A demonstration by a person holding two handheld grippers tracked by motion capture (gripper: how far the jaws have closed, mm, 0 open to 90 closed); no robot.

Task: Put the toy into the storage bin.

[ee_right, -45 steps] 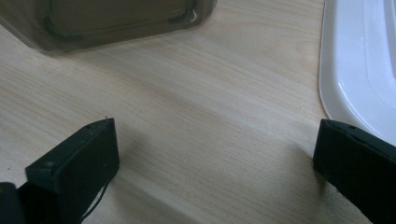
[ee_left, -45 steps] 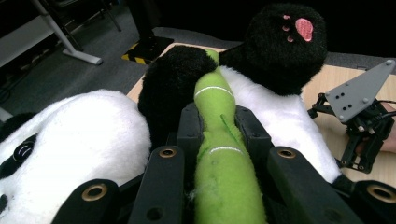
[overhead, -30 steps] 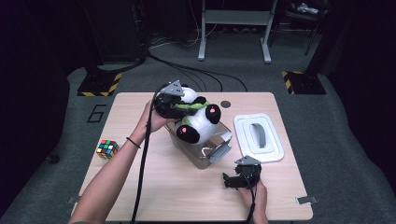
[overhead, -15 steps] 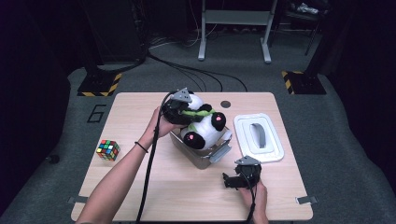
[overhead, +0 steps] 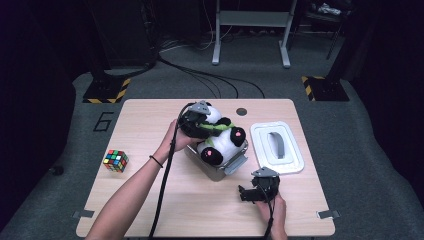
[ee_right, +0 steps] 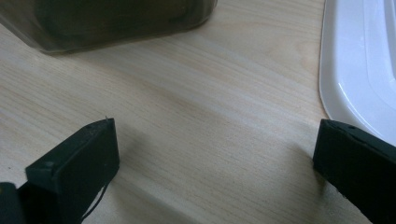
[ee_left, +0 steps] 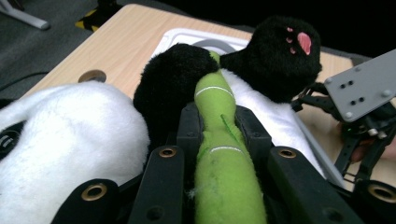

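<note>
A black-and-white panda plush (overhead: 223, 143) lies partly inside a clear container (overhead: 229, 168) at the table's middle. In the high view my left gripper (overhead: 199, 123) is at the plush's upper left. My left gripper (ee_left: 217, 119) is shut on the green bamboo stalk (ee_left: 219, 149) sewn to the plush, with the white head (ee_left: 70, 135) to one side and a black paw (ee_left: 280, 56) beyond. Near the front edge my right gripper (overhead: 245, 194) rests low over the wood. In its own view the right gripper (ee_right: 215, 149) stands open with bare table between the jaws.
The container's white lid (overhead: 277, 147) lies flat just right of it, close to the right gripper's far jaw, and its edge shows as the lid (ee_right: 359, 60). A Rubik's cube (overhead: 115, 160) sits at the table's left. A round hole (overhead: 242, 111) marks the table's back.
My left gripper has carried the panda down and to the right, sinking it into the container. The right gripper has stayed where it was.
</note>
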